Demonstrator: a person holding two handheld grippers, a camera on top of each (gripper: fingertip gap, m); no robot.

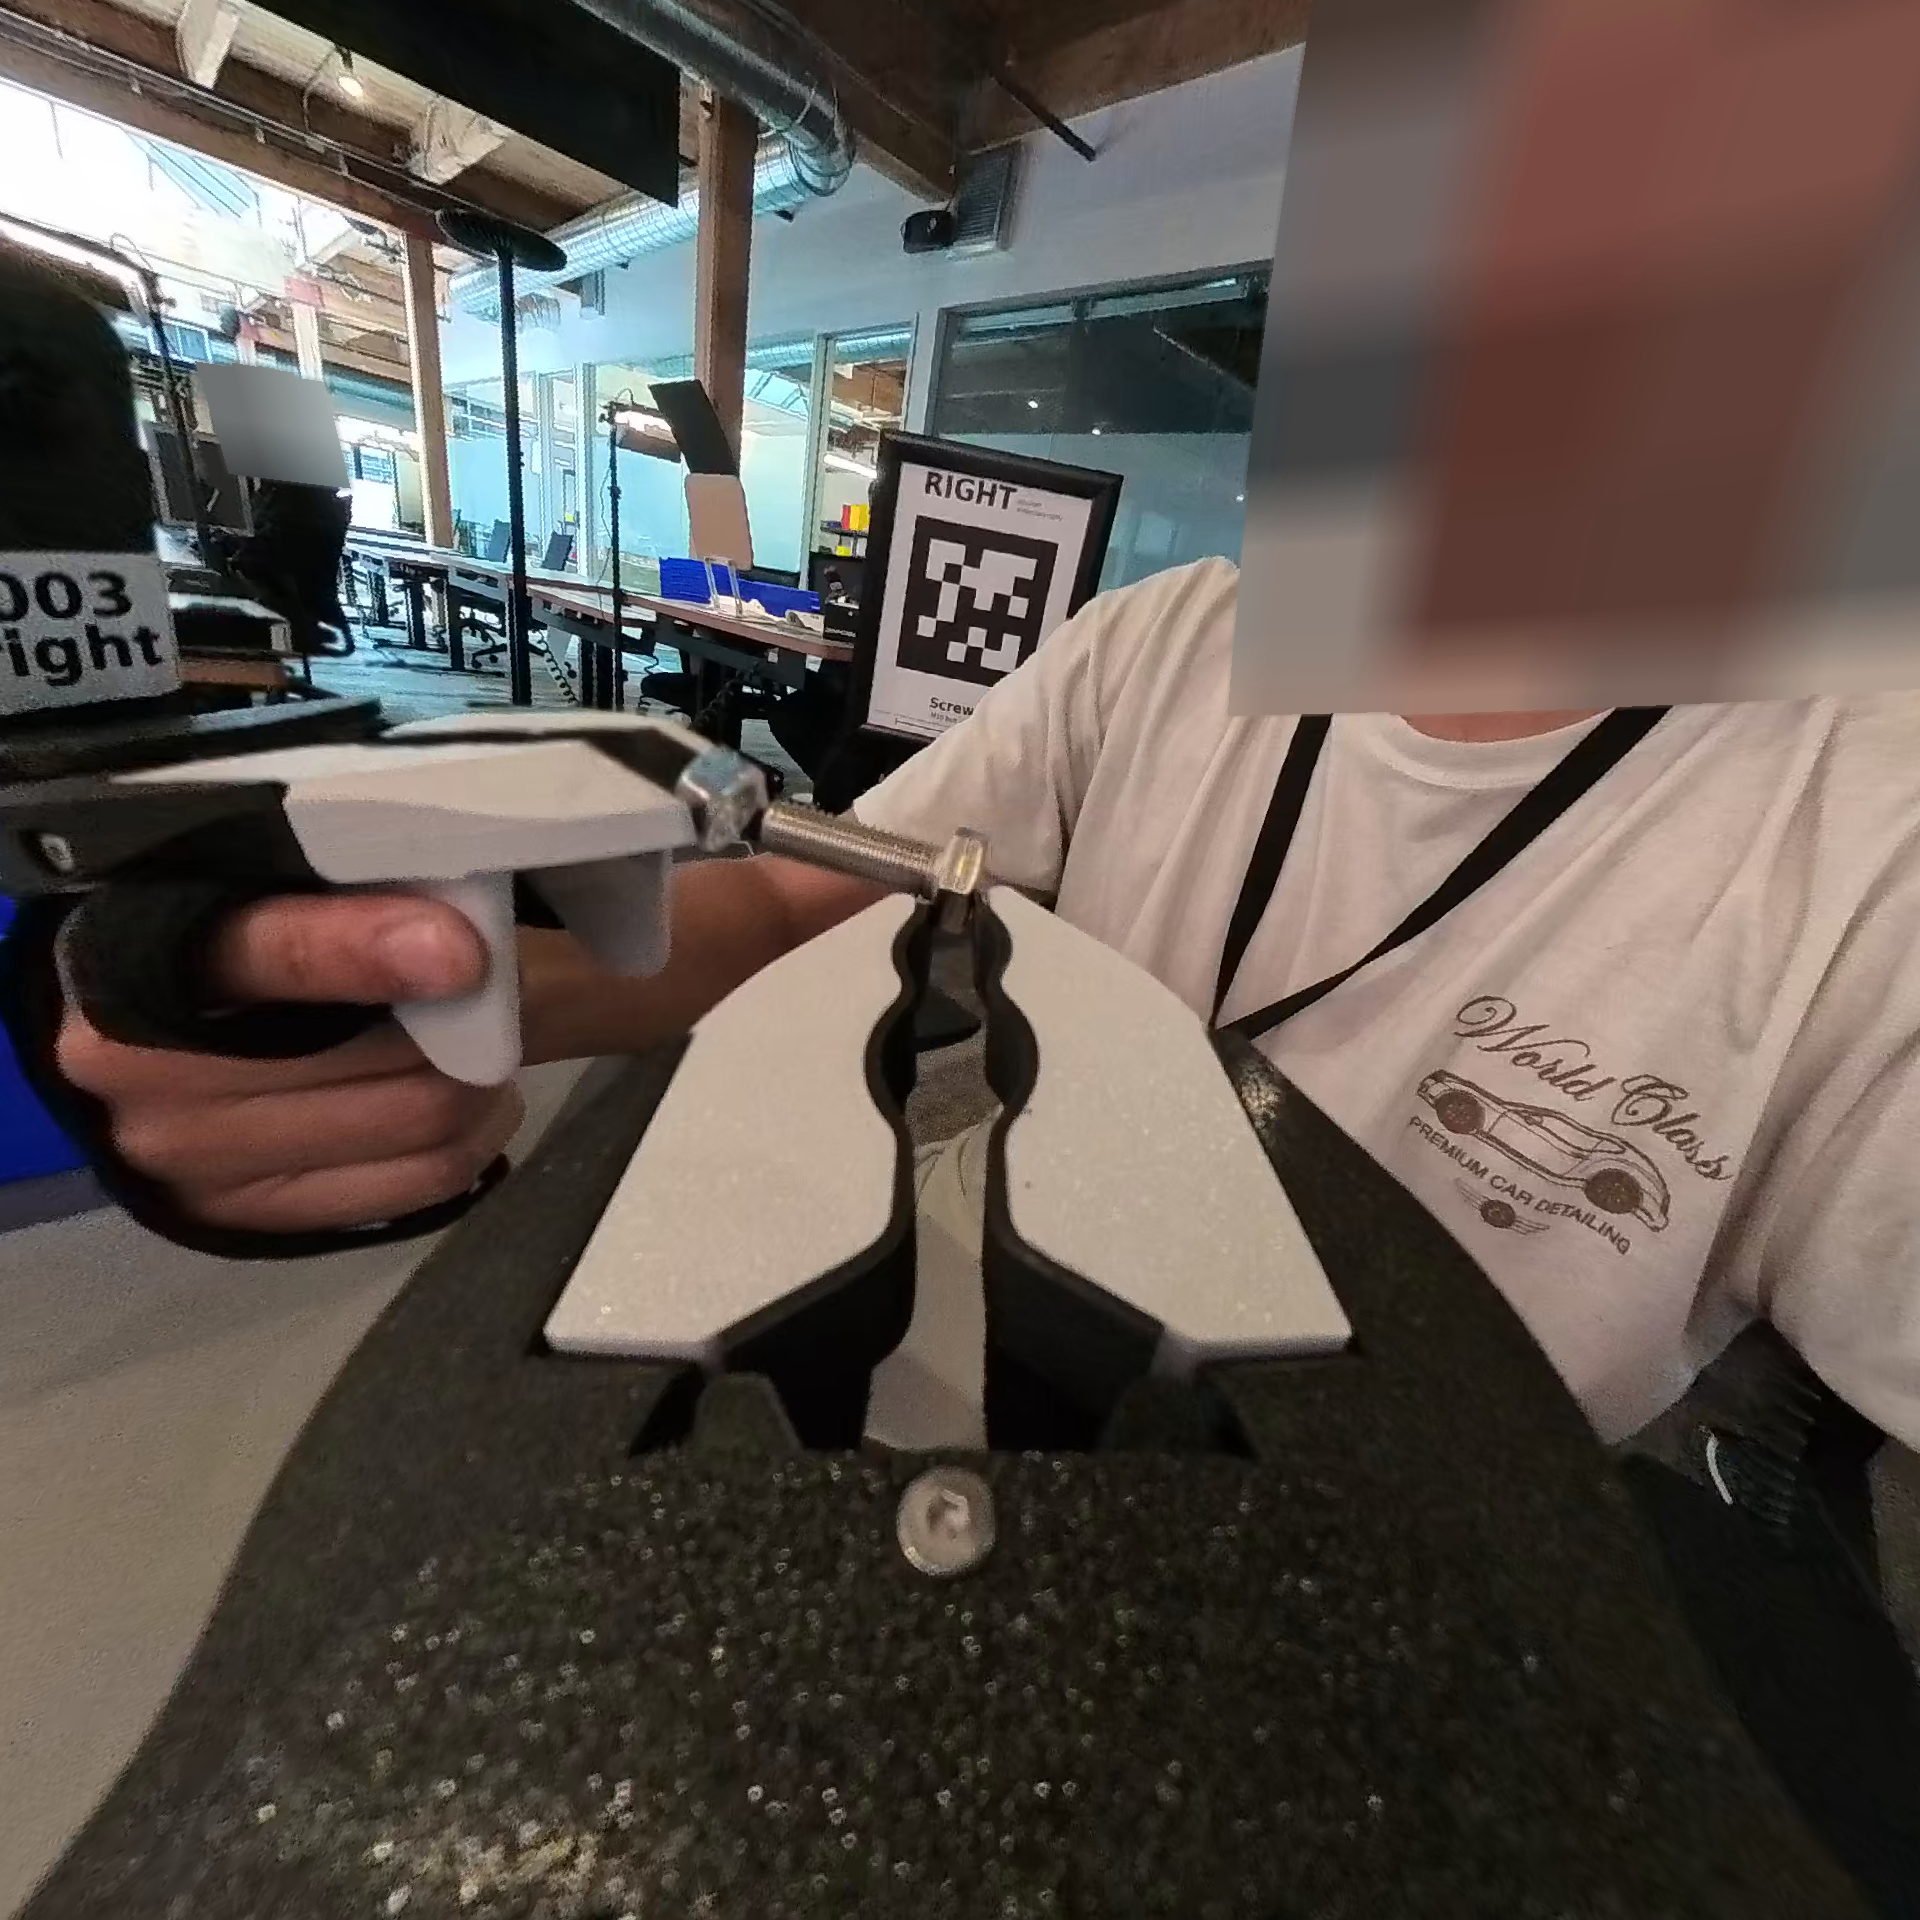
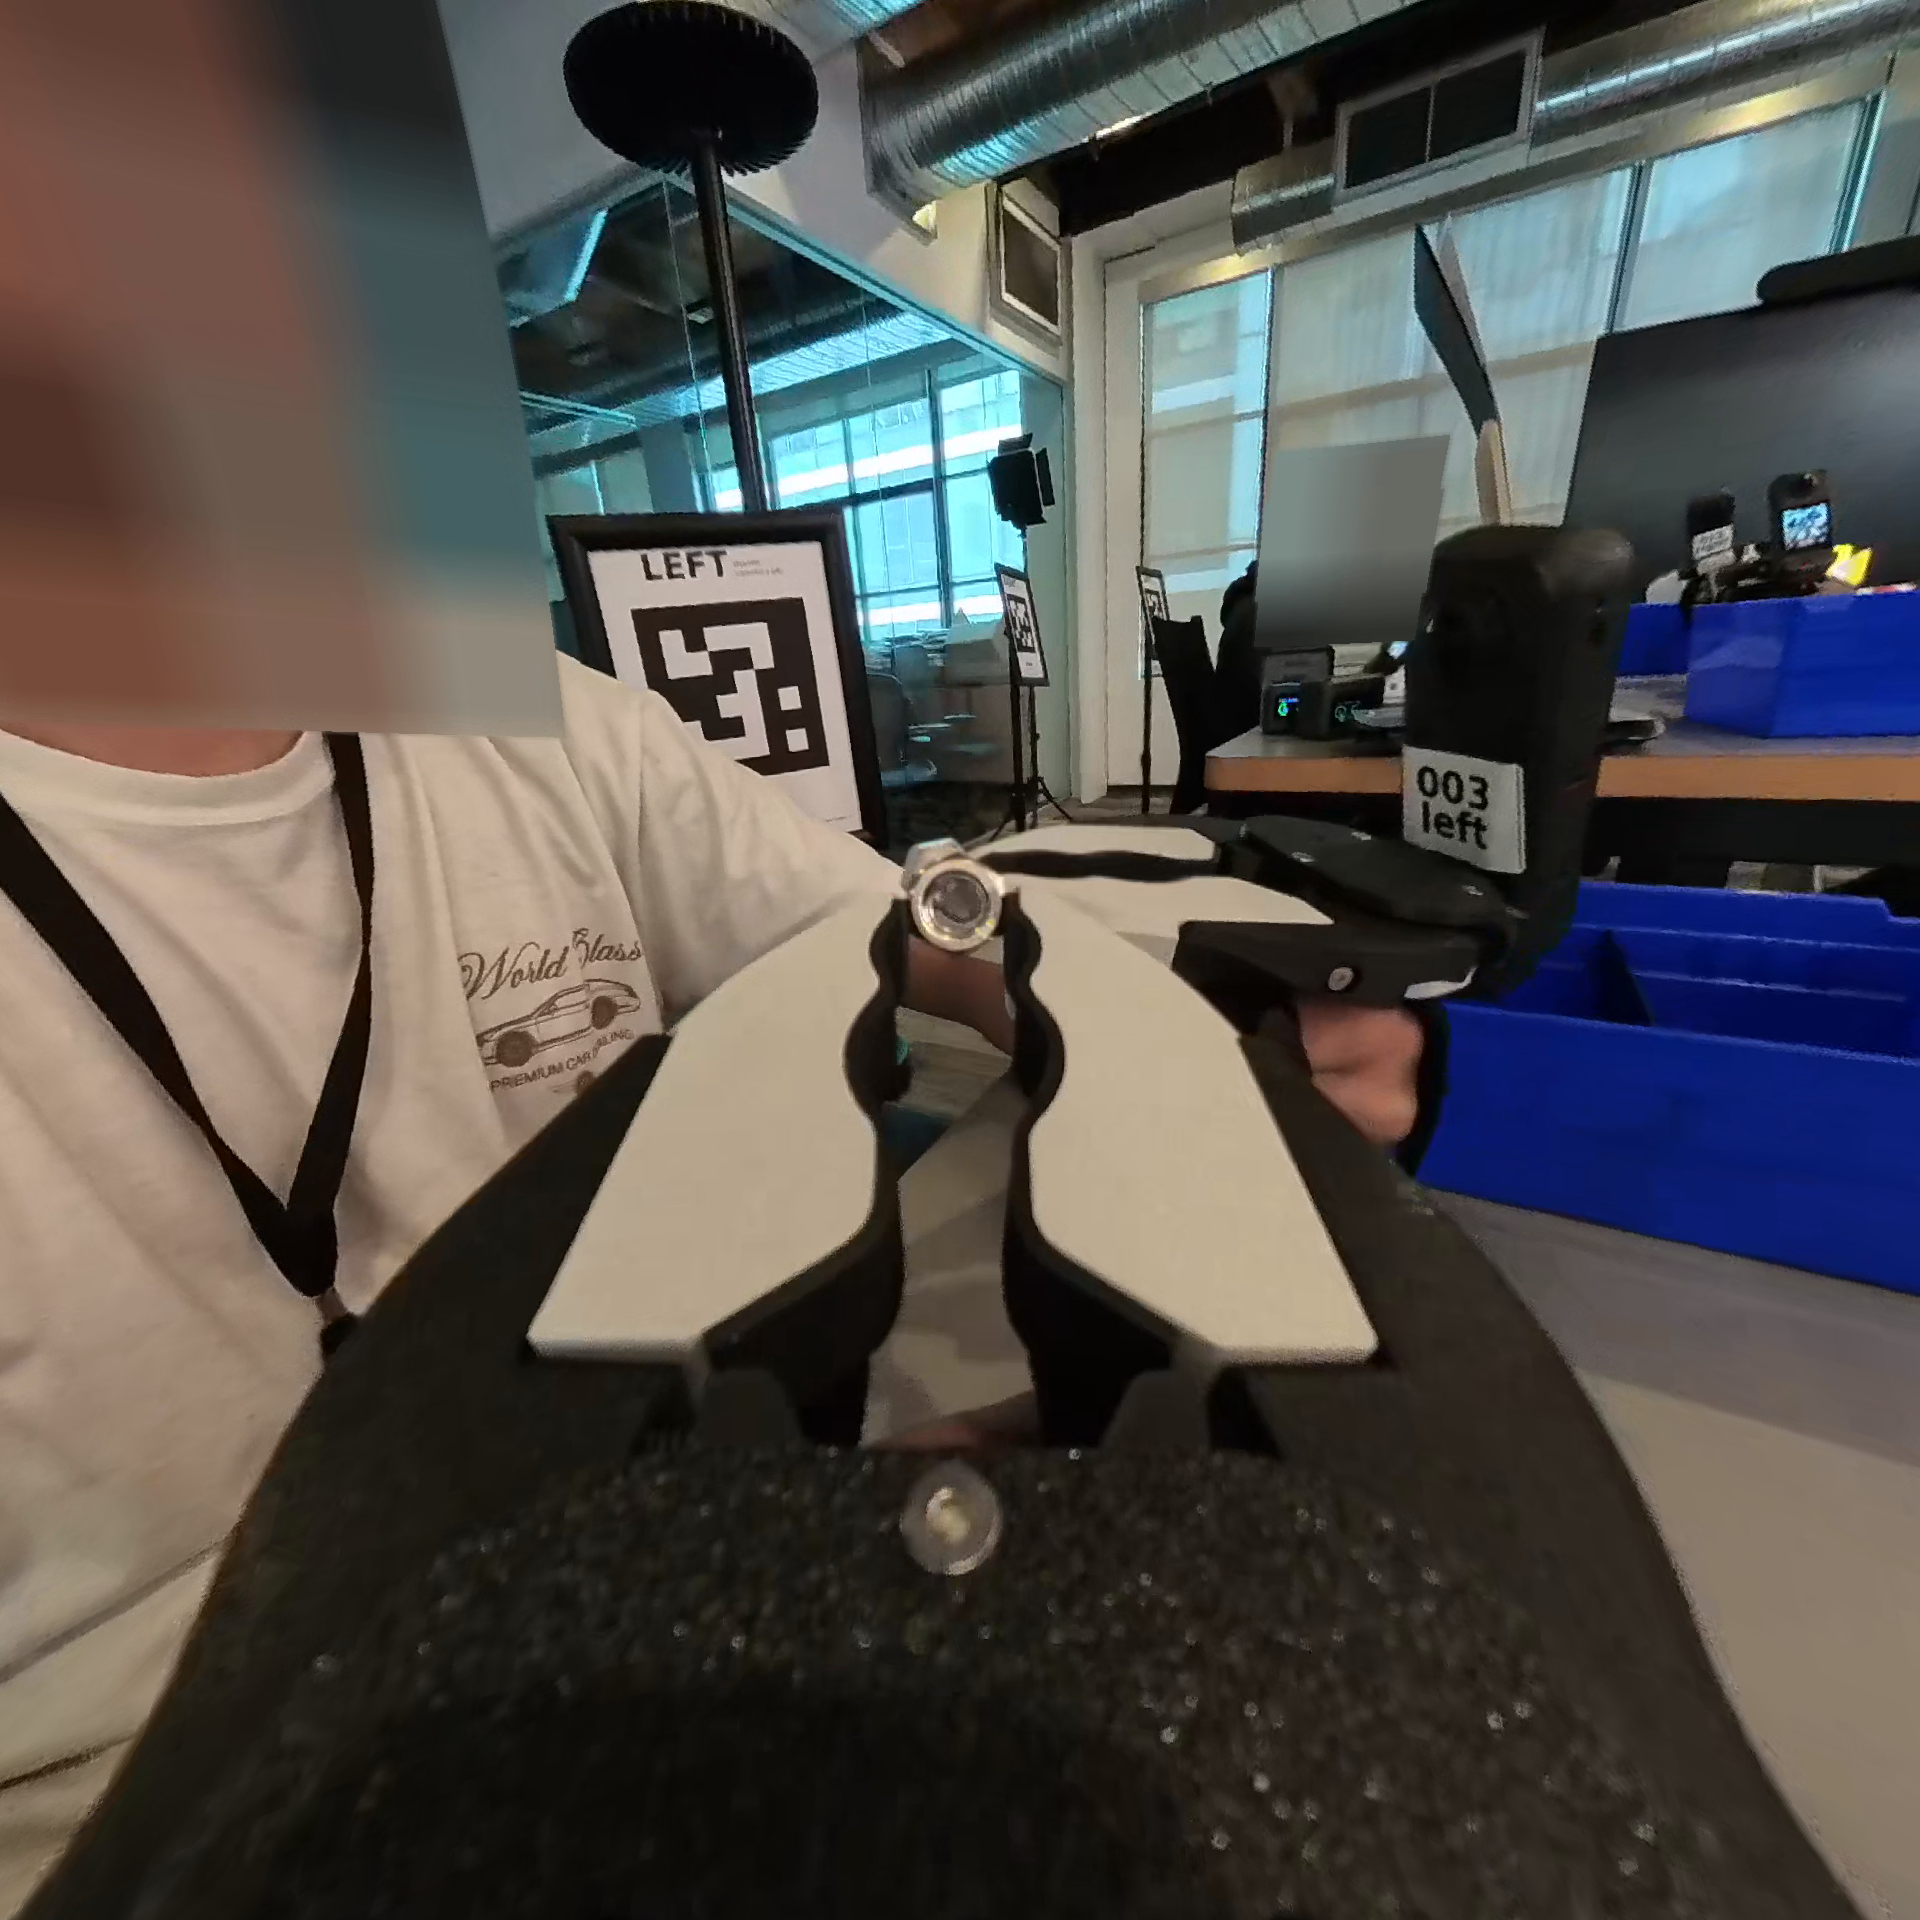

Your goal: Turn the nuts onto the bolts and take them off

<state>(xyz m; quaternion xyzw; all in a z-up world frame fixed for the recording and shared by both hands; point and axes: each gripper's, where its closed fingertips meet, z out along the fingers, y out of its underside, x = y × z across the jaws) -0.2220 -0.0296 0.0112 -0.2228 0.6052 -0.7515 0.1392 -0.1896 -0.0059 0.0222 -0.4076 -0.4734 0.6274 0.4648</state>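
Note:
My left gripper (image 1: 956,912) is shut on the hex head of a silver bolt (image 1: 852,840) and holds it level in the air, its threaded shaft pointing left. My right gripper (image 1: 715,802) comes in from the left, shut on a silver nut (image 1: 720,795) that sits at the bolt's threaded tip. I cannot tell how far the nut is threaded on. In the right wrist view my right gripper (image 2: 954,933) grips the nut (image 2: 954,906), seen end-on. The left gripper (image 2: 951,864) reaches in from the right, with the bolt head (image 2: 927,854) just behind the nut.
A person in a white shirt (image 1: 1507,987) sits close behind both grippers. Blue bins (image 2: 1714,1049) stand on the grey table (image 1: 156,1455) beside the left hand. Framed marker boards (image 1: 982,592) (image 2: 727,665) stand behind the person. My right fingertips sit around 5 centimeters from my left ones.

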